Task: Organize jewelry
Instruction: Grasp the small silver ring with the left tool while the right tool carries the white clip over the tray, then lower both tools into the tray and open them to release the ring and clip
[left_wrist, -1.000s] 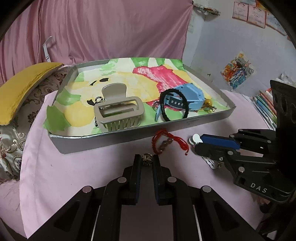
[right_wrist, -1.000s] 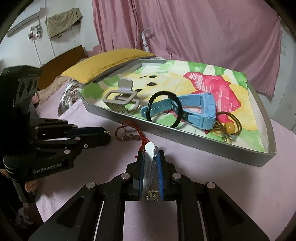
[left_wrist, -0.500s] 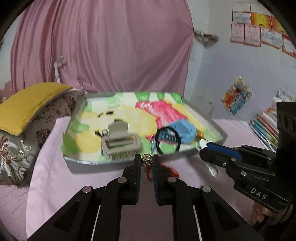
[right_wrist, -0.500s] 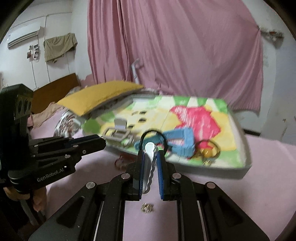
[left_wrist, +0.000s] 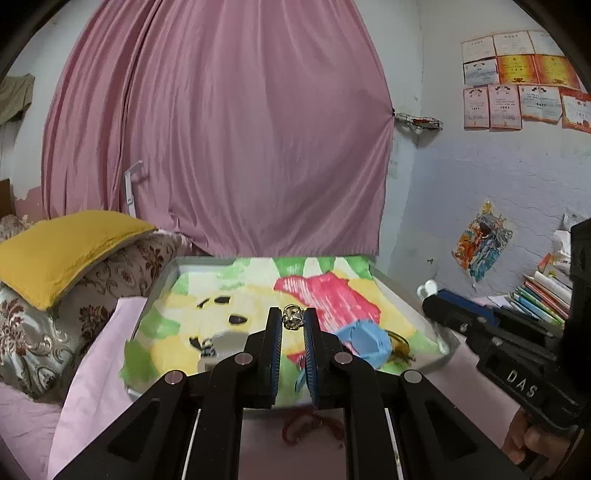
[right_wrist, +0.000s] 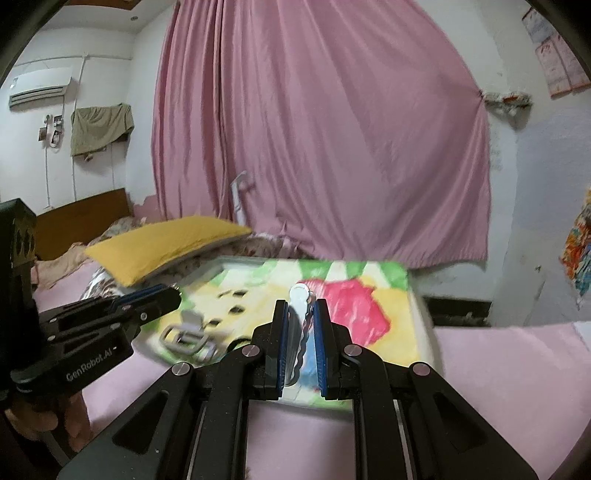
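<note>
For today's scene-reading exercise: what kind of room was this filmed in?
Most likely a home bedroom: a yellow pillow beside a wooden headboard, a pink curtain behind, and certificates on the wall.

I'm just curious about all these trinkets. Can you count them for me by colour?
Grey hair claw: 1
Blue watch: 1
Red cord bracelet: 1
Silvery ring in the left gripper: 1
White wavy hair clip in the right gripper: 1
Amber hair tie: 1
Total: 6

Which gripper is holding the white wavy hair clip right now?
The right gripper holds the white wavy hair clip, upright between its blue pads. The left gripper pinches only a small gold metal trinket.
</note>
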